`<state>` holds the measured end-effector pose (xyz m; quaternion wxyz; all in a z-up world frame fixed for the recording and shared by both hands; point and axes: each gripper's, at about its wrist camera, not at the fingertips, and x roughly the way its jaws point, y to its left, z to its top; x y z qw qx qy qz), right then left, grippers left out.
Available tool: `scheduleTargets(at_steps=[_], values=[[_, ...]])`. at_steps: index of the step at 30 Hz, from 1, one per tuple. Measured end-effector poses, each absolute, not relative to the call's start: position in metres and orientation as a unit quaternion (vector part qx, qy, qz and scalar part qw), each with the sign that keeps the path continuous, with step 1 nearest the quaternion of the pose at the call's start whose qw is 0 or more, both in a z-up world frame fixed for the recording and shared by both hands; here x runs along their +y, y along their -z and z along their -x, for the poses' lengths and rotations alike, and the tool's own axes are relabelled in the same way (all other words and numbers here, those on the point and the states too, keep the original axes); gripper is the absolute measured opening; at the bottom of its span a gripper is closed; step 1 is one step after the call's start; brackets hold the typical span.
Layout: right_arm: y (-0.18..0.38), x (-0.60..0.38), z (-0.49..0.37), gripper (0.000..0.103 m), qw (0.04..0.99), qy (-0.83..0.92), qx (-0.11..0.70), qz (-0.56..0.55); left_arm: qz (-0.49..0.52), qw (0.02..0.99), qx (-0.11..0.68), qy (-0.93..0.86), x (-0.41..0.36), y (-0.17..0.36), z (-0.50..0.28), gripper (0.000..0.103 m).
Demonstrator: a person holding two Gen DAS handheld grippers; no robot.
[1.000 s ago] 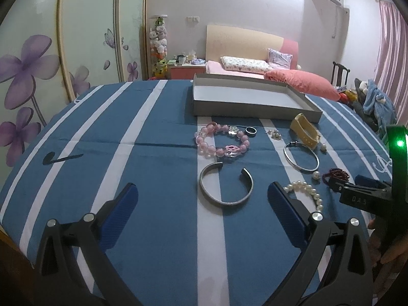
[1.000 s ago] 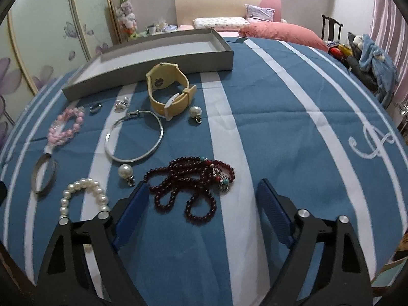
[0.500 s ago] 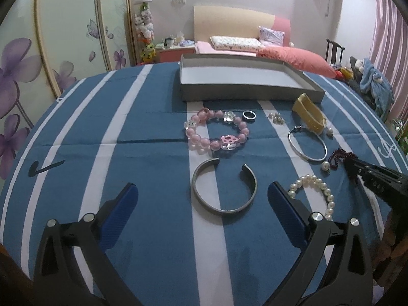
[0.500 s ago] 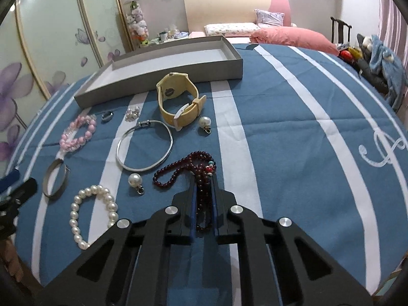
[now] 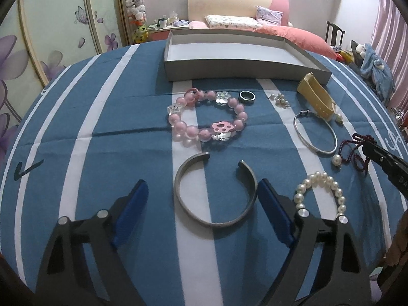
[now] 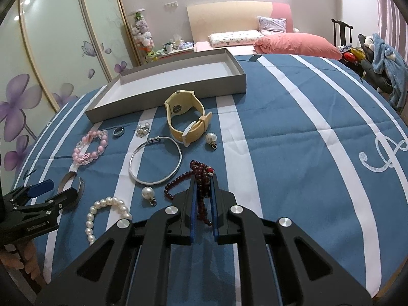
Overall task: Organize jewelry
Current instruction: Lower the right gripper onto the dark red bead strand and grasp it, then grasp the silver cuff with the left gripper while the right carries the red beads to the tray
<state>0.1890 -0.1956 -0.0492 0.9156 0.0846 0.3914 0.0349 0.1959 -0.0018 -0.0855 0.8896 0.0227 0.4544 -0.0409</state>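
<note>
The right gripper is pinching the dark red bead necklace just above the striped blue cloth. The left gripper hangs spread wide over the silver cuff, with the grey tray beyond.

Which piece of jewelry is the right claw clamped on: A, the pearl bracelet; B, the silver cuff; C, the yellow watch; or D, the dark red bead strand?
D: the right claw is closed on the dark red bead strand, whose beads run up between its blue pads.
</note>
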Motion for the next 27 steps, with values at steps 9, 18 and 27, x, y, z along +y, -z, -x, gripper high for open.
scheduleTargets(at_steps=[9, 18, 27], values=[[0.051, -0.194, -0.189, 0.01, 0.916, -0.043, 0.39, -0.085, -0.021, 0.89, 0.455, 0.034, -0.005, 0.092, -0.198, 0.069], [0.031, -0.193, -0.181, 0.01, 0.93, -0.056, 0.353, -0.085, 0.008, 0.9, 0.434, 0.048, 0.003, 0.079, -0.192, 0.066], [-0.009, -0.192, -0.18, 0.01, 0.952, -0.068, 0.286, -0.081, 0.04, 0.932, 0.357, 0.049, 0.01, 0.037, -0.184, 0.066]])
